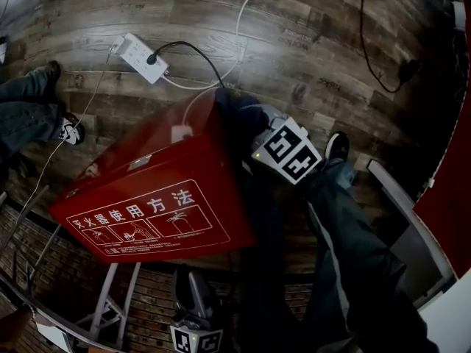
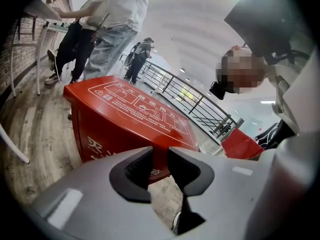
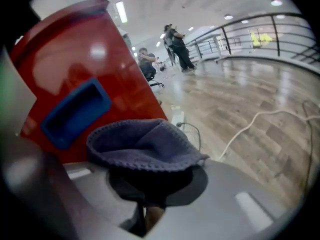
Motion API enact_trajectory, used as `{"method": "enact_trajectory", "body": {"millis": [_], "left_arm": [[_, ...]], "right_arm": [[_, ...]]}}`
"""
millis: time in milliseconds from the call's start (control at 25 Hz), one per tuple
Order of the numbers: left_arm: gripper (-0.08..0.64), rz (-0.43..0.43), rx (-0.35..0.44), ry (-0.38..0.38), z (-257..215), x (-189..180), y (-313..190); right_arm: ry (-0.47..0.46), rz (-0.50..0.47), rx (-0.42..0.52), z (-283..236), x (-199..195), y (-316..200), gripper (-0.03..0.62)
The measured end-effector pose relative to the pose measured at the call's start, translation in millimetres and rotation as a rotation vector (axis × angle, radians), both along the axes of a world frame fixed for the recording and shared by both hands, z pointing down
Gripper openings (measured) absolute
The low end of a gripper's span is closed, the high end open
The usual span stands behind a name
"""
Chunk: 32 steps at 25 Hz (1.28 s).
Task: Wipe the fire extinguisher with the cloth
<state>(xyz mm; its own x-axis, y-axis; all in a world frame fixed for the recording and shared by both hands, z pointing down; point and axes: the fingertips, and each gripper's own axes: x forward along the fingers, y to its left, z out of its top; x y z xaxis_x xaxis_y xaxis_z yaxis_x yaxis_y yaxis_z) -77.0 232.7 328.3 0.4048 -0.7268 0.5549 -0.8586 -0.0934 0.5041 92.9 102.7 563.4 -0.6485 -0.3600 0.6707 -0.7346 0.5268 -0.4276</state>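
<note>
Right gripper (image 3: 150, 186) clenched on cloth (image 3: 145, 146) — fire extinguisher box (image 3: 115, 59) just ahead-left, side panel facing; left gripper (image 2: 160, 170) released — empty.

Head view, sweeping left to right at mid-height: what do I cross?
Bystander's shoe → red cabinet → right tool's marker cube → wearer's shoe → white frame bar.

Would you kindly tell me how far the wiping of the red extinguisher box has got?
Done: the cloth is gripped in the right gripper. In hand: it is held beside the red extinguisher box, near its blue handle; contact cannot be told. Remaining: the wiping itself. The left gripper is open, empty.
</note>
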Motion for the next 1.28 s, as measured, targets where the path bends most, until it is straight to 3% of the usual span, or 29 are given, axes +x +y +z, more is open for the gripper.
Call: {"method": "enact_trajectory", "body": {"millis": [120, 240, 320, 480, 600, 720, 840, 920, 1080, 1280], "left_arm": [[0.094, -0.002, 0.001, -0.001, 1.8, -1.7, -0.1], [0.094, -0.006, -0.002, -0.003, 4.5, -3.5, -0.3], [0.094, -0.011, -0.004, -0.006, 7.1, -4.6, -0.8], [0.094, -0.02, 0.004, -0.022, 11.9, -6.0, -1.3], [0.094, -0.04, 0.0, -0.028, 13.3, -11.5, 1.5], [0.089, -0.075, -0.012, -0.03, 14.2, -20.0, 5.2], [0.066, -0.108, -0.001, -0.035, 11.7, -28.8, 7.9], [0.038, -0.128, 0.005, -0.048, 10.7, -36.0, 11.8], [0.016, -0.172, 0.001, -0.071, 17.8, -57.2, 21.7], [0.015, -0.203, -0.02, -0.091, 32.8, -87.6, 30.9]], "right_arm": [[0.026, 0.016, -0.124, 38.4, -2.7, 26.8, 0.049], [0.033, -0.017, -0.163, 44.7, -7.2, 50.6, 0.049], [0.012, -0.027, -0.11, 25.3, -7.7, 47.8, 0.05], [0.007, 0.005, 0.112, -41.1, 1.6, -14.7, 0.049], [0.015, 0.014, 0.128, -58.4, 3.0, -35.5, 0.049], [-0.012, 0.024, 0.044, -53.7, -1.7, 8.5, 0.049], [0.038, -0.006, 0.058, -73.1, -10.8, 76.8, 0.049], [0.065, 0.027, 0.081, -96.7, -17.6, 109.2, 0.049], [0.09, 0.07, 0.095, -136.5, -43.8, 134.9, 0.049], [0.018, 0.094, 0.076, -162.1, -109.0, 147.6, 0.049]]}}
